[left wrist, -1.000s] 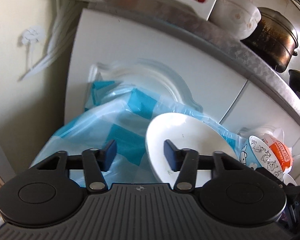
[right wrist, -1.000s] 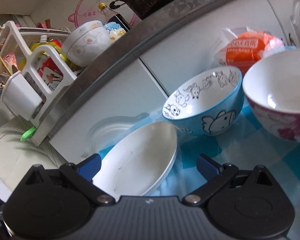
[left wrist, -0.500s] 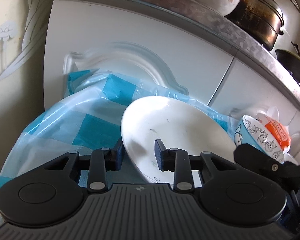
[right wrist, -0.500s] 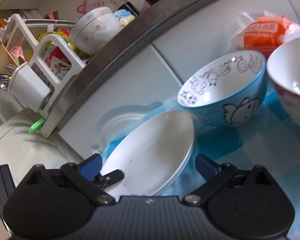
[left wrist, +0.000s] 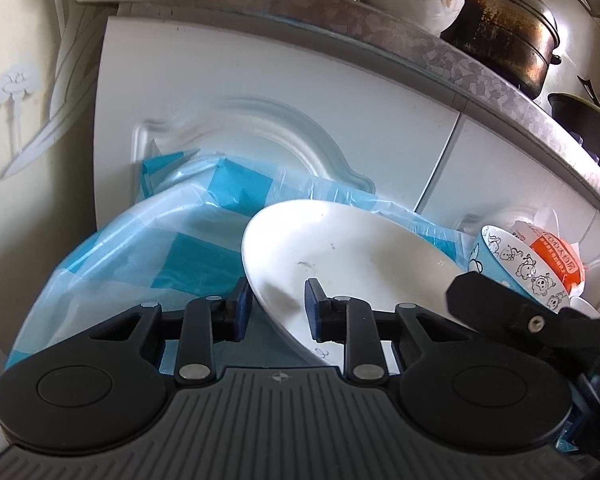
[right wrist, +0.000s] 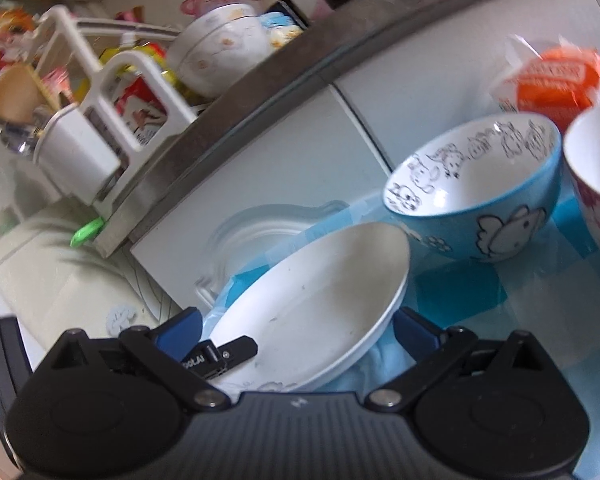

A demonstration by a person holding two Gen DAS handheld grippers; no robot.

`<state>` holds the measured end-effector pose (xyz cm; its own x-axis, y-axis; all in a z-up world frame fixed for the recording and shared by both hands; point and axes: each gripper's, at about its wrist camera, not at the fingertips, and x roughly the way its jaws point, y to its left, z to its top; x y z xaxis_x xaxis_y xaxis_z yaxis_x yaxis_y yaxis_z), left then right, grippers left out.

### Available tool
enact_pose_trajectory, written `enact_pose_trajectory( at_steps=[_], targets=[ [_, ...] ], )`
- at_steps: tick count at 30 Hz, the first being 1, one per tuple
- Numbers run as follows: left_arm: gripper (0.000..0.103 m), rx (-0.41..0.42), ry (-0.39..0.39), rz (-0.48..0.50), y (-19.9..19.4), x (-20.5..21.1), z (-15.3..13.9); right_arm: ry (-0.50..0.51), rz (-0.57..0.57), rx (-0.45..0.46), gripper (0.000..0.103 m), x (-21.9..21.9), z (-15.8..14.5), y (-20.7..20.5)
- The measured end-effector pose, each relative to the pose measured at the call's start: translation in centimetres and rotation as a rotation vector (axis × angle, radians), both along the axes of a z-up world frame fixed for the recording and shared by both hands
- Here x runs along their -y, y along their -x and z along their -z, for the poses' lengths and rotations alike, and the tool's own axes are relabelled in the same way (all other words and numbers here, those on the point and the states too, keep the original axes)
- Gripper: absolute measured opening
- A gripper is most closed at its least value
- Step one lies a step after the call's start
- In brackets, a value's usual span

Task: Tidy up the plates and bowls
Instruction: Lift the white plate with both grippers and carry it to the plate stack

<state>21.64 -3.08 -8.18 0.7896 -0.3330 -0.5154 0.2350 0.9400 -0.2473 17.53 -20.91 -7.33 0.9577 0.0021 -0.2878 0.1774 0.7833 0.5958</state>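
Observation:
A white plate (left wrist: 352, 256) lies tilted on the blue-checked plastic tablecloth (left wrist: 148, 252). My left gripper (left wrist: 278, 312) is shut on the plate's near-left rim, one finger under it and one on top. The plate also shows in the right wrist view (right wrist: 320, 300). My right gripper (right wrist: 296, 330) is open, its fingers standing wide on either side of the plate. A blue cartoon bowl (right wrist: 480, 196) stands just right of the plate, with a pink-flowered white bowl (right wrist: 596, 184) beside it.
White cabinet doors (left wrist: 260, 112) rise right behind the table under a grey counter edge (left wrist: 440, 56). On the counter stand a dark pot (left wrist: 512, 48), a flowered bowl (right wrist: 220, 52) and a white drying rack (right wrist: 96, 128). An orange packet (right wrist: 556, 76) lies behind the bowls.
My left gripper has closed from open onto the plate's rim and lifted that side. My right gripper has moved in closer, its open fingers now on either side of the plate.

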Motion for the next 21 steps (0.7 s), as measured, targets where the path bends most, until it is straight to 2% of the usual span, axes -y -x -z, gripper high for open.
enact_pose_trajectory(
  at_steps=[5,10,21],
  targets=[
    [0.024,0.006,-0.01,-0.017,0.7,-0.3,-0.3,0.015,-0.025,0.01,0.102,-0.2,0.0,0.2],
    [0.025,0.013,-0.006,-0.03,1.8,-0.3,-0.9,-0.003,-0.03,0.025,0.102,-0.3,-0.1,1.0],
    [0.025,0.001,0.011,-0.033,4.9,-1.4,-1.3,0.046,-0.035,0.028,0.099,-2.4,-0.8,4.3]
  ],
)
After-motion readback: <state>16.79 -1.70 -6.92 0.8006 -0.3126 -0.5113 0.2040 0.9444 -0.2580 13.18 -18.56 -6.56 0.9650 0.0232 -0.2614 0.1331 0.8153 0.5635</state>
